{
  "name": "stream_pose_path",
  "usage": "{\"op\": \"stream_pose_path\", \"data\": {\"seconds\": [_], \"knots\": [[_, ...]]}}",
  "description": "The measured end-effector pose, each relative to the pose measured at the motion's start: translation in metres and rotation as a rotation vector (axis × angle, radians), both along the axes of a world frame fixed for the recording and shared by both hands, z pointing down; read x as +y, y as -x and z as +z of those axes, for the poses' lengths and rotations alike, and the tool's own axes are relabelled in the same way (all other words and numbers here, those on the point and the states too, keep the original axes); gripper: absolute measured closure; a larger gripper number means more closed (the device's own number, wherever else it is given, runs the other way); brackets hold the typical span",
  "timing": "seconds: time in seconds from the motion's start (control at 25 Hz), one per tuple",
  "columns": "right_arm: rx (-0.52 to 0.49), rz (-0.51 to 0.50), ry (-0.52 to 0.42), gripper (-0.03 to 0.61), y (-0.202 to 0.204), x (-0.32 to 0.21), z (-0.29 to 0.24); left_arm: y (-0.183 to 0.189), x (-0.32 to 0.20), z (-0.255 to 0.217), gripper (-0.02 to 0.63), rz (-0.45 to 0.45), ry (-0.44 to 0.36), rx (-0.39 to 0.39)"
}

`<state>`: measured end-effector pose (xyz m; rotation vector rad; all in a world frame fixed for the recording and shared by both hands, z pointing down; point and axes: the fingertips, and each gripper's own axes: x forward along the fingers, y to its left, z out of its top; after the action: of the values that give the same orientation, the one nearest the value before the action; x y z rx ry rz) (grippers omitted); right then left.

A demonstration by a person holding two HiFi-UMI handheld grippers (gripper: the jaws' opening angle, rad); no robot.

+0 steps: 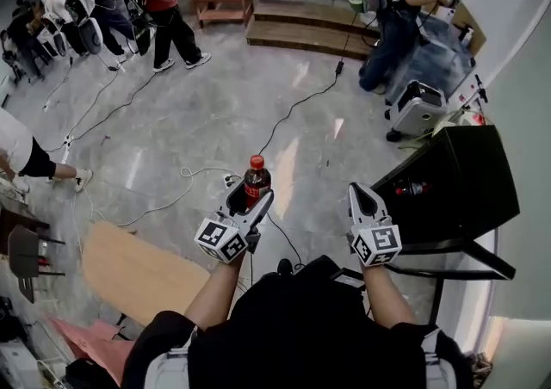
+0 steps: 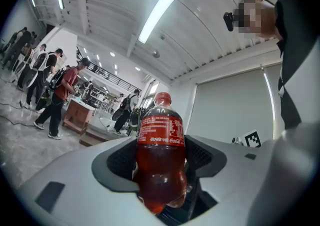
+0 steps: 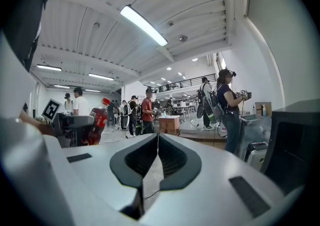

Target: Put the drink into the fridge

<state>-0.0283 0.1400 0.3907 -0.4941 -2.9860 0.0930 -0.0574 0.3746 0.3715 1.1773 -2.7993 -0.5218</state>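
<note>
Two left gripper point(image 1: 248, 200) jaws are clamping the drink bottle point(image 2: 161, 150) below its label, likely full, stiff, slick; right gripper point(image 1: 362, 198) is idling, jaws together

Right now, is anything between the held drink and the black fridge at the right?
Only the right gripper, shut and empty, hangs between the cola bottle in the left gripper and the fridge. Whether the fridge stands open cannot be told.
</note>
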Motion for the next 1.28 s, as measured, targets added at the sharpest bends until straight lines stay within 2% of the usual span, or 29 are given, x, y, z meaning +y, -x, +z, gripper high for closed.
{"op": "stream_pose_path", "data": {"seconds": [0.4, 0.92, 1.04, 1.28], "knots": [[0.016, -0.017, 0.028, 0.557, 0.086, -0.019, 0.017, 0.083, -0.018, 0.009, 0.303, -0.012, 0.001, 0.021], [-0.041, -0.062, 0.037, 0.557, 0.205, -0.067, 0.003, 0.189, -0.063, -0.007, 0.302, -0.076, 0.002, 0.005], [-0.054, -0.05, 0.01, 0.557, 0.228, -0.073, 0.005, 0.212, -0.071, -0.006, 0.304, -0.073, 0.008, 0.007], [-0.037, 0.005, 0.028, 0.557, 0.265, -0.071, 0.012, 0.254, -0.075, 0.001, 0.304, -0.02, 0.026, 0.019]]}}
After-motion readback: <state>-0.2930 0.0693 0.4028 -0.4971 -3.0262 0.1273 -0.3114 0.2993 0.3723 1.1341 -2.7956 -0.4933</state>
